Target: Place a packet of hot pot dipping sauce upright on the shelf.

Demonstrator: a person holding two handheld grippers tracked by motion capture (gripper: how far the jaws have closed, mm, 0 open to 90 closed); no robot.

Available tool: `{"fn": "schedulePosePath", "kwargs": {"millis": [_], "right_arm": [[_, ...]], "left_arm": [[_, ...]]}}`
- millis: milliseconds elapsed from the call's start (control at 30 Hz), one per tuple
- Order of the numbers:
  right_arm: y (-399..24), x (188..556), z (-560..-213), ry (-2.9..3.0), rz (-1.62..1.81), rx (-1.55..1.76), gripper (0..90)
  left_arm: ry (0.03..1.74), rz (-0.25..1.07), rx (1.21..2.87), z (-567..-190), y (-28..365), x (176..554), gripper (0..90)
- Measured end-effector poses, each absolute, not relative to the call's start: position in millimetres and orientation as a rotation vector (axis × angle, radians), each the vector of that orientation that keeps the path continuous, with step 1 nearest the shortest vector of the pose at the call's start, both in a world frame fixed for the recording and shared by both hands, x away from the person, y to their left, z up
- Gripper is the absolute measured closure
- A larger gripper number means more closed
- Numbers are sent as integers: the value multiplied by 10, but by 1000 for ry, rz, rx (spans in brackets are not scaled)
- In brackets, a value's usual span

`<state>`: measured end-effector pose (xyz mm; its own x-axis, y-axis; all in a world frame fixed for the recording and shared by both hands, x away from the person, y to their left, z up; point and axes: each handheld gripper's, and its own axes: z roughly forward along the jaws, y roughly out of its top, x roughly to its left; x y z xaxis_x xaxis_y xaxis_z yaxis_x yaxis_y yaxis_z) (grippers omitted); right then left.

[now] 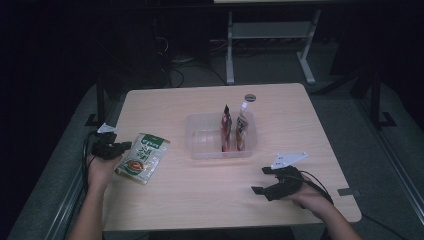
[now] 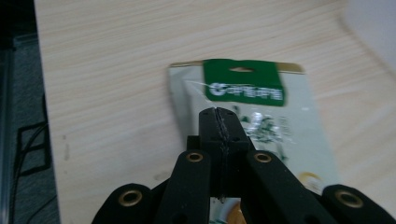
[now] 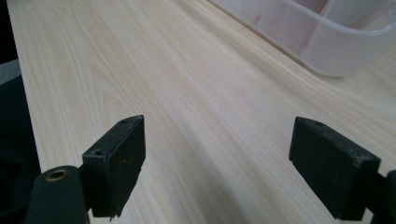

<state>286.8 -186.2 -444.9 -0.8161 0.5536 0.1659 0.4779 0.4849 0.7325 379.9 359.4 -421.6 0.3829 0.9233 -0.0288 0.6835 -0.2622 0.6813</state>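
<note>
Two packets (image 1: 234,131) already stand upright in the right-hand part of the clear plastic tub (image 1: 200,142) at mid-table. A third, green-labelled packet (image 1: 144,157) lies near the table's left edge, pinched by the left gripper (image 2: 219,122), whose jaws are pressed together on it. Judged from this, the packet remains to be carried to the tub, while the right gripper (image 3: 217,158) rests on the table with jaws spread and empty.

Dim high view, surroundings swallowed in darkness; the table (image 1: 200,190) is lit from above. Gripper views brighter, softly blurred up close.
</note>
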Motion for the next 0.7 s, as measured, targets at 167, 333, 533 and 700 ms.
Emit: {"fn": "schedulePosePath", "kwargs": {"millis": [167,333,533,700], "right_arm": [[-1870,2869,-4452,2626,1247,919,180],[-1868,2864,-4444,2625,1250,915,181],[-1871,2866,-4446,2627,1247,908,181],[-1875,2864,-4440,2625,1242,907,181]], "left_arm": [[1426,504,2046,-4374,3605,3960,897],[1450,474,2066,-4475,3624,4017,897],[1405,437,2081,-4484,3574,4018,897],[1338,382,2109,-4485,3453,4005,897]]}}
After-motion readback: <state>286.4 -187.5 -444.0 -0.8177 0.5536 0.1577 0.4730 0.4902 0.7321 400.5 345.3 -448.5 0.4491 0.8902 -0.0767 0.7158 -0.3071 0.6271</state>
